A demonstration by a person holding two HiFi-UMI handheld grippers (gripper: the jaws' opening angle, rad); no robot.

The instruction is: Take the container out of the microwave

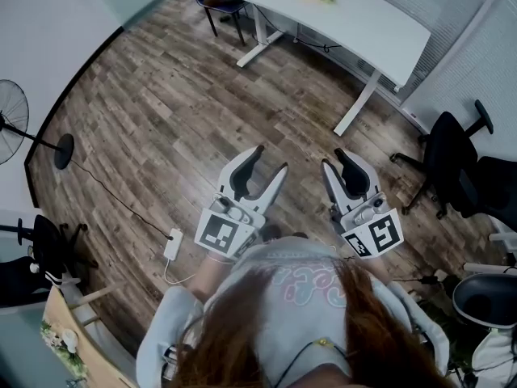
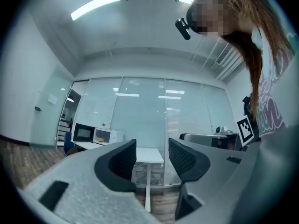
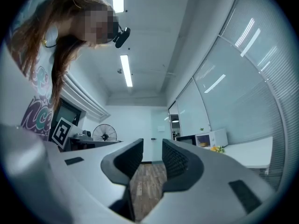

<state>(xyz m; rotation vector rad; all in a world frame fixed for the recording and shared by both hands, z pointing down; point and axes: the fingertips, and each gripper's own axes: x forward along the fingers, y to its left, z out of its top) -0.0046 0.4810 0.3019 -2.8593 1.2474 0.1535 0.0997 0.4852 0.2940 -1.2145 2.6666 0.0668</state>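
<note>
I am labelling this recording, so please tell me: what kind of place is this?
Probably an office room: a long white desk on a wood-pattern floor, a black office chair nearby, and glass partition walls. A white microwave stands at the far side.

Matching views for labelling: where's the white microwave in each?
Head view: not discernible; the top edge crops the white desk there.
Left gripper view: white microwave, left of centre, far off.
Right gripper view: right of centre.
Shared landmark: the white desk.
</note>
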